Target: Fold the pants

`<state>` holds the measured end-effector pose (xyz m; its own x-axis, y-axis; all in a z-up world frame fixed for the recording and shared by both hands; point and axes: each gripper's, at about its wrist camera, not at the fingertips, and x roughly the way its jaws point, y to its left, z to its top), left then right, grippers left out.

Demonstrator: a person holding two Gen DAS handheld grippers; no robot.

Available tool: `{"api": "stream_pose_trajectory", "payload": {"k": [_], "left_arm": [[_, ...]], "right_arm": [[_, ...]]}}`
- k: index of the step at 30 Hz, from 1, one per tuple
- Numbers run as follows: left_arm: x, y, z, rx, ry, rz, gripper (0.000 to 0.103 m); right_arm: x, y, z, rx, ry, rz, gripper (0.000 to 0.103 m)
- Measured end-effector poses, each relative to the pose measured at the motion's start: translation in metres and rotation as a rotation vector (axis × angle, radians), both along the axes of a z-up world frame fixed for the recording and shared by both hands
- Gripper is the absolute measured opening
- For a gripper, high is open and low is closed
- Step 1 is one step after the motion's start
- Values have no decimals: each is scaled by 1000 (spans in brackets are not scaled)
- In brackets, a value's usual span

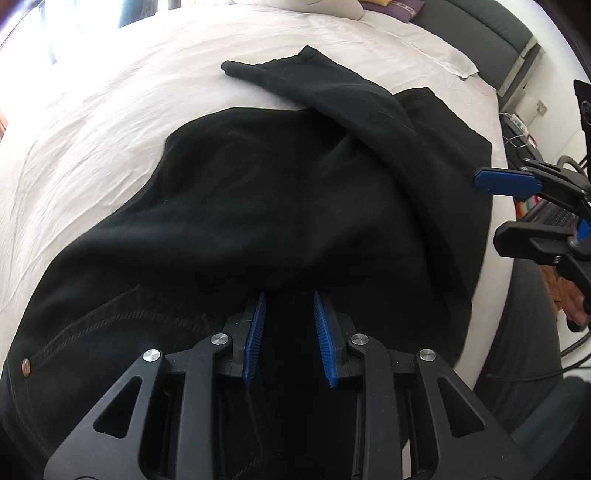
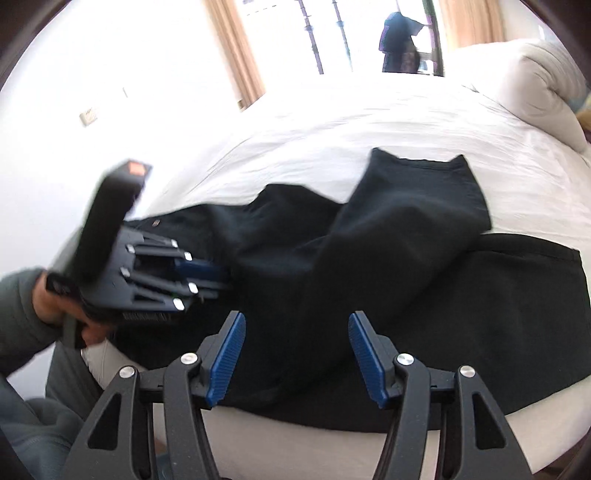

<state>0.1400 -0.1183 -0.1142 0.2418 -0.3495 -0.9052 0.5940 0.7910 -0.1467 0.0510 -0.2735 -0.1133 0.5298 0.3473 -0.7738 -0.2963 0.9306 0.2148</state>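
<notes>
On bed, white sheet, black pants spread out near the edge closest to the person. Waist end with stitched pocket seam and a metal rivet sits at lower left of left wrist view. One leg crosses over the rest, hem pointing toward far side of bed; other leg lies flat under it, along the bed edge.

Left gripper: blue pads set a narrow gap apart, low over the dark cloth close to waist. Cloth fills the gap in that view, but can't tell if any is pinched; looks parted, not clamped. In right wrist view left gripper comes in from the left, held by a hand in a grey sleeve, tips at the pants' waist side, blurred.

Right gripper: jaws wide apart, nothing between them, hovering above the pants near the bed edge. Left wrist view shows right gripper at the right rim, one blue pad beside the pants' edge, apart from the cloth.

Pants in right wrist view: crossed leg runs up from near centre to upper right, hem flat on sheet. Flat leg stretches right below it.

Pillow at far right of bed. Curtains and bright window behind. Dark headboard at top right in left view. Cables and clutter on floor beside bed, too small to name.
</notes>
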Motion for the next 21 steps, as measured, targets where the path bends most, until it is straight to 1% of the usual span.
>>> {"api": "stream_pose_trajectory", "payload": {"k": [3,4,7,10,11,12,14,16,18,19,21], "left_arm": [[11,-4,-12,-10,27,24,26],[13,-2,-18,-21,36,35,26],[10,5,-22,-64,23,64,25],[8,8,-23,-103,12,86,26],[8,9,-24,-116,10,92,25],[6,10,-25,-127,8,96,25],[6,11,-25,-145,2,102,25],[5,10,-25,-149,-8,102,25],[6,9,-28,-159,-18,106,25],[2,13,-27,-166,-21,107,25],[3,16,-27,-186,-15,112,25]], "right_arm": [[11,-12,0,44,12,-45,62],[19,-14,1,52,11,-75,62],[34,-30,10,45,8,-155,62],[68,-43,27,12,7,-227,66],[80,-44,33,9,4,-232,66],[98,-42,37,-7,1,-230,67],[131,-34,41,-74,-4,-230,67],[163,-22,38,-124,29,-209,67],[189,-10,31,-182,63,-200,67],[206,-4,23,-220,81,-196,67],[225,5,10,-272,106,-195,67]]}}
